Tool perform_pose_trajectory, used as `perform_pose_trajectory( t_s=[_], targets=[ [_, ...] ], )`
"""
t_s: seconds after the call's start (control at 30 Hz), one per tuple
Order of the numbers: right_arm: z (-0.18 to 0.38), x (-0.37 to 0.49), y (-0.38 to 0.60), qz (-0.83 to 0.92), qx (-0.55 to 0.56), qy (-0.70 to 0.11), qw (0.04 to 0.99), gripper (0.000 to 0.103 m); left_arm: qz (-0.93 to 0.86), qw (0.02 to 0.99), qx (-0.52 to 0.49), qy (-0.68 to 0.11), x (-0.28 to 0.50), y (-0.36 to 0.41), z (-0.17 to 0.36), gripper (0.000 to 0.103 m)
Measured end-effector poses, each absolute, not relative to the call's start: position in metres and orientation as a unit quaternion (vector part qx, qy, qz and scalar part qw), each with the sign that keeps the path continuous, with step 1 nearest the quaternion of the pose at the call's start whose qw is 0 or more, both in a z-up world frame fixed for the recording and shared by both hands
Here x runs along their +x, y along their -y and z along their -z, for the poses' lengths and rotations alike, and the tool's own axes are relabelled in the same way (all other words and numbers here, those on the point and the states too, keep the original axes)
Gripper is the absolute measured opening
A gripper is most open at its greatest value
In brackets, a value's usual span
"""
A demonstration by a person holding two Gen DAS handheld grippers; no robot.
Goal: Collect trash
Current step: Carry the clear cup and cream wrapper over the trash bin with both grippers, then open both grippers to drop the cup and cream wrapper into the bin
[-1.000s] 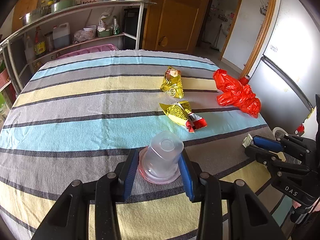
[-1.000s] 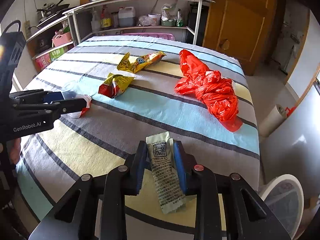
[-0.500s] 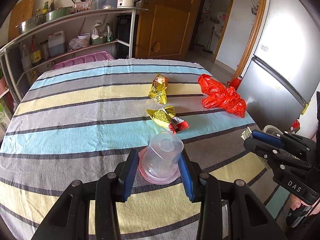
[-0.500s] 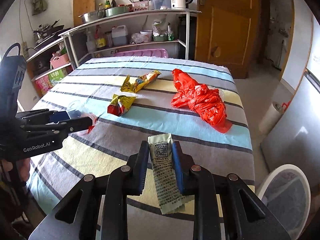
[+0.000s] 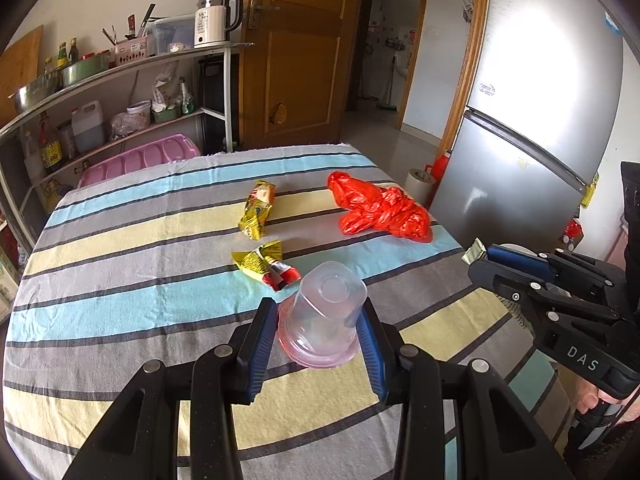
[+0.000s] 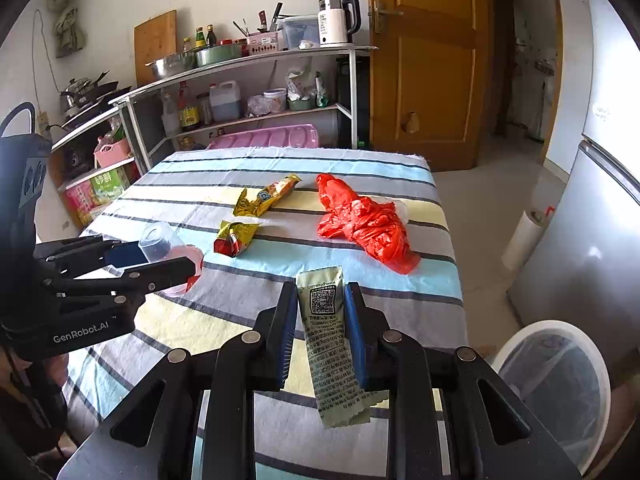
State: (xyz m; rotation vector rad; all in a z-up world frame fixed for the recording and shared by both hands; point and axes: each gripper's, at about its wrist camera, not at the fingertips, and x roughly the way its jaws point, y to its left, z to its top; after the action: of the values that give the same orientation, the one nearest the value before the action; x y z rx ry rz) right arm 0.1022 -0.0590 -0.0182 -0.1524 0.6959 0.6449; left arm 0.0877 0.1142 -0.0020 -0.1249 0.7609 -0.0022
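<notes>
The left gripper (image 5: pixel 320 330) clamps a clear, upturned plastic cup (image 5: pixel 325 311) by its walls; thin, probably crushable. The right gripper (image 6: pixel 321 322) pinches a limp pale-green printed sachet (image 6: pixel 332 344) mid-length, both above the striped tablecloth (image 5: pixel 120 264).

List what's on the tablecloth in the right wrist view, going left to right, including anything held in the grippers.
Clear cup in the left gripper → crumpled yellow wrapper → green sachet in the right gripper → red bag. The long yellow wrapper overlaps the crumpled one sideways, so I've left it out.
</notes>
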Motion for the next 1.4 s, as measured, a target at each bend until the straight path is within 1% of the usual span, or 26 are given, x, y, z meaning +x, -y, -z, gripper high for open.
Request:
perform_pose_trajectory(
  t_s=[0.3, 0.7, 1.0, 1.33, 1.4],
  targets=[
    [0.012, 0.101, 0.107, -0.262, -0.049, -0.33, 0.905, 0.025, 0.058, 0.928, -0.042, -0.365, 0.102, -0.065, -0.007, 0.041],
    [0.012, 0.098, 0.198, -0.169, -0.016, -0.335, 0.927, 0.025, 0.158, 0.916, -0.003, -0.368, 0.129, 0.038, -0.003, 0.041],
    [0.033, 0.105, 0.26, -0.105, 0.01, -0.36, 0.927, 0.025, 0.203, 0.903, 0.023, -0.378, 0.151, 0.103, 0.009, 0.041],
    [0.067, 0.122, 0.299, -0.055, 0.019, -0.393, 0.918, 0.026, 0.22, 0.889, 0.046, -0.398, 0.165, 0.146, 0.028, 0.041],
    [0.072, 0.123, 0.302, -0.041, 0.015, -0.396, 0.917, 0.027, 0.226, 0.888, 0.051, -0.398, 0.165, 0.152, 0.03, 0.041]
  ],
)
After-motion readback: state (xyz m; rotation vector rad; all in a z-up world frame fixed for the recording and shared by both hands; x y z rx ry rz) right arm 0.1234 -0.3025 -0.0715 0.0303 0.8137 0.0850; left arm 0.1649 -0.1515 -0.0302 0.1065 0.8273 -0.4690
